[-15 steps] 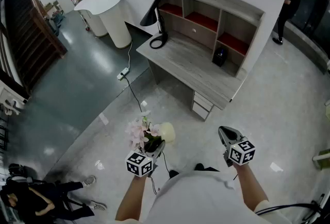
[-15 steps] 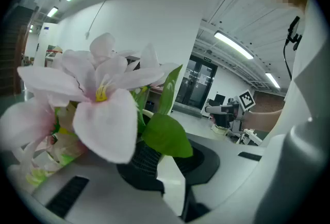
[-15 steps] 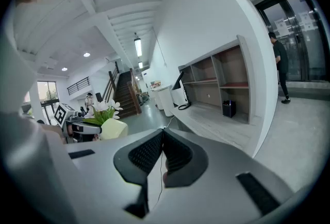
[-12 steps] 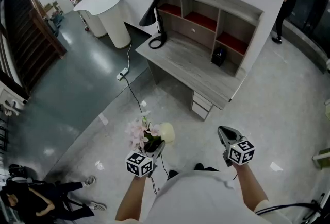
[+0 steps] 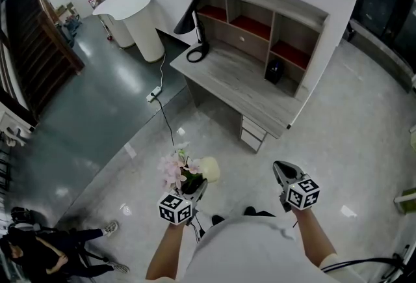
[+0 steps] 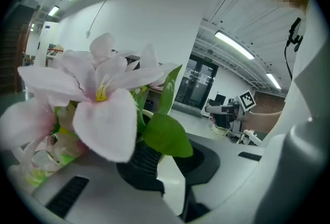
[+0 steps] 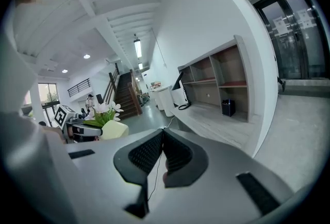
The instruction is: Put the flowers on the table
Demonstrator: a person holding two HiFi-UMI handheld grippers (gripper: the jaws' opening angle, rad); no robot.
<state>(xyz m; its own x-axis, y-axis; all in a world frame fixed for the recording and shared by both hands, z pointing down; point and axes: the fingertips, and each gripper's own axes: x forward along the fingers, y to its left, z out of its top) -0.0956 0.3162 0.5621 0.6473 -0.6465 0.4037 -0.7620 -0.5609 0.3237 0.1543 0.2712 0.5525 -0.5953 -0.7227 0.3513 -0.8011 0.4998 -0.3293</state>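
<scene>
Pink and white flowers (image 5: pixel 177 168) in a pale yellow pot (image 5: pixel 210 168) hang above the floor, with my left gripper (image 5: pixel 197 184) shut on the pot's rim. In the left gripper view the blooms (image 6: pixel 98 99) and a green leaf fill the frame, hiding most of the left gripper (image 6: pixel 165 166). My right gripper (image 5: pixel 281 169) is held level beside it, shut and empty, its pads (image 7: pixel 175 152) meeting at the tips. The grey wooden desk (image 5: pixel 237 90) with a shelf unit stands ahead, a good way beyond both grippers.
On the desk stand a black lamp (image 5: pixel 195 34) and a small black object (image 5: pixel 274 71). A cable and power strip (image 5: pixel 155 94) lie on the floor left of the desk. A white rounded counter (image 5: pixel 133 15) is far left; a person (image 5: pixel 39 256) sits at lower left.
Both grippers keep their places and the pot stays held. The desk has shifted slightly left in view, and the person by the glass doors at upper right is no longer visible.
</scene>
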